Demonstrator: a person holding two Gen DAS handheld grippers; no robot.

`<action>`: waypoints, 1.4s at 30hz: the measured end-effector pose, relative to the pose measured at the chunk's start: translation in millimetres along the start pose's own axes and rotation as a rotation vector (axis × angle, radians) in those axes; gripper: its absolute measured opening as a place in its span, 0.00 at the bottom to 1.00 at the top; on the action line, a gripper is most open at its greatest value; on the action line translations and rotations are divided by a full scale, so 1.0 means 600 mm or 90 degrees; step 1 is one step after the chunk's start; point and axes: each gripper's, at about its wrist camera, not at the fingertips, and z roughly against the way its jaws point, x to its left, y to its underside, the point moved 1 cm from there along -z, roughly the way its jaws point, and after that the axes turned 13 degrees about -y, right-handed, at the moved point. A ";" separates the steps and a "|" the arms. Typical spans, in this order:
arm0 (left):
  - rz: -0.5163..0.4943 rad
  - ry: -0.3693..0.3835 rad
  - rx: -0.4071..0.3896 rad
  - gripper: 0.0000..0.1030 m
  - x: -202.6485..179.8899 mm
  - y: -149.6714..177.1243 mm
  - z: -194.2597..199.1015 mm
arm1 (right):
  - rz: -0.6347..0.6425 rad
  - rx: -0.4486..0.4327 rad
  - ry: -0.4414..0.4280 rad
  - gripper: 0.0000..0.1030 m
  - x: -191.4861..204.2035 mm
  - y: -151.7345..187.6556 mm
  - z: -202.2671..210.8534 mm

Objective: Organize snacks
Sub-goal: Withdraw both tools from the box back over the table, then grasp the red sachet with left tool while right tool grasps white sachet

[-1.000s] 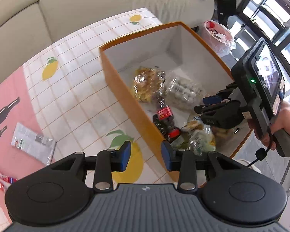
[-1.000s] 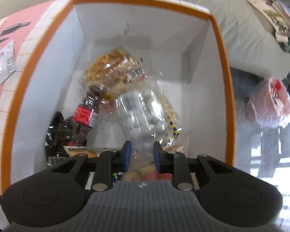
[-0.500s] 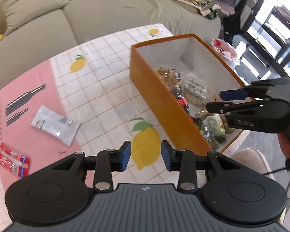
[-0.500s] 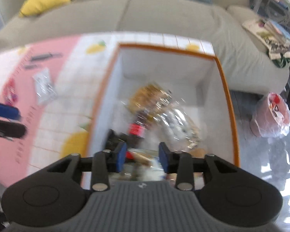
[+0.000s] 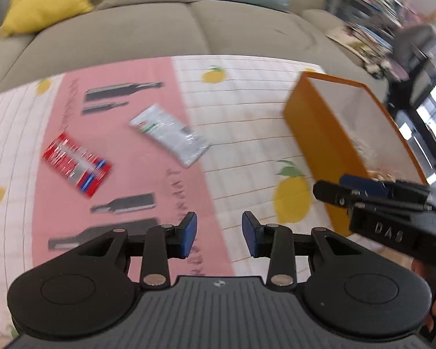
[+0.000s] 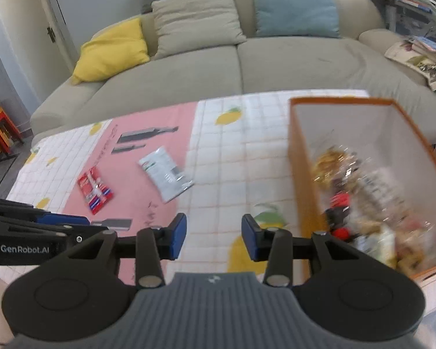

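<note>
Presently, stock on the tablecloth point(image 6: 218, 157): two loose snack packets.

Item one: white-and-silver packet point(image 5: 169, 134), lying flat where the pink panel meets the white grid, well apart from the box.

Item two: red packet point(image 5: 76, 164), flat on the pink panel, further from the box than the white one, and apart from it.

Item three: orange box point(image 6: 300, 171), open-topped, at the far right edge of the table. It holds several bagged snacks point(image 6: 369, 197) and what looks like a small bottle with a red label; contents blurred.

Tools: left gripper point(image 5: 219, 229), jaws parted, nothing between them, held above the cloth near the table's front edge. Right gripper point(image 6: 213, 240), likewise parted and empty, beside the box's near corner.

Backdrop: beige sofa point(image 6: 218, 67) with cushions.

Step in hand, by judgement: between placements, both tools free, two packets outstanding.

Next move, by judgement: reach for the white-and-silver packet, the nearer to the box. Flat, slick film likely calls for a low approach, pinching an edge or seam, then a lift over the orange wall.
</note>
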 end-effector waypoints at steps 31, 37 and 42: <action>0.320 -0.124 0.024 0.70 0.203 -0.030 -0.177 | 0.154 0.050 0.005 0.77 0.082 -0.008 -0.266; 0.311 -0.174 0.023 0.70 0.220 -0.061 -0.225 | 0.189 0.048 0.014 0.79 0.075 -0.039 -0.334; 0.331 -0.192 0.027 0.72 0.234 -0.073 -0.252 | 0.194 0.054 -0.011 0.82 0.065 -0.065 -0.392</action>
